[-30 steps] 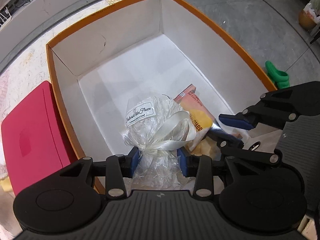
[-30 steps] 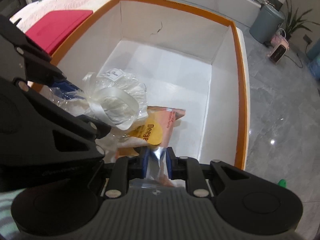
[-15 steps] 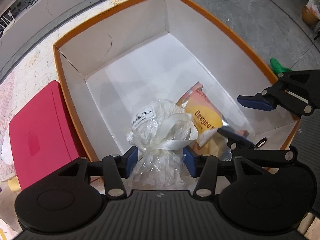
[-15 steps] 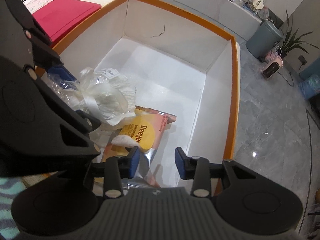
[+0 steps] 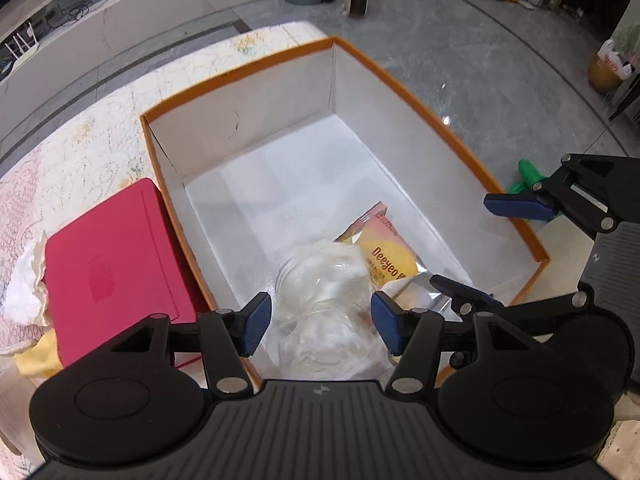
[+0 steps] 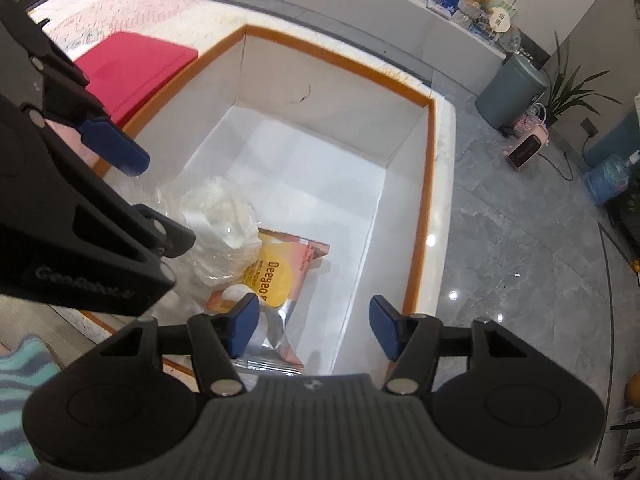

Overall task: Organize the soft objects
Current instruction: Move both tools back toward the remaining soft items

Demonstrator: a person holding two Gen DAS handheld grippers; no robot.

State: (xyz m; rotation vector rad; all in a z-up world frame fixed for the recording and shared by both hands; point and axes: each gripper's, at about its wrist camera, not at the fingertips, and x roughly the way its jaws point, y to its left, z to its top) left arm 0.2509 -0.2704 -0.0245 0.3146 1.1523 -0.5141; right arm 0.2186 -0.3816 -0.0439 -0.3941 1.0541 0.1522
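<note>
A clear plastic bag of white soft stuff (image 5: 328, 304) lies on the floor of the orange-rimmed white box (image 5: 256, 128), next to a yellow and pink "Deeyeo" packet (image 5: 384, 256). My left gripper (image 5: 320, 322) is open above the bag and holds nothing. In the right wrist view the bag (image 6: 220, 224) and the packet (image 6: 276, 276) lie in the near left corner of the box (image 6: 420, 200). My right gripper (image 6: 314, 324) is open above the packet and holds nothing.
A red flat case (image 5: 112, 276) lies left of the box on a lace-patterned cloth (image 5: 60, 168), with white and yellow soft items (image 5: 24, 300) beside it. A green object (image 5: 528, 176) lies on the grey floor to the right. A striped teal cloth (image 6: 20, 380) shows at lower left.
Both grippers have opened and let go: the left released the plastic bag, the right released the packet. Both have lifted and pulled back from the box, where both items now lie.
</note>
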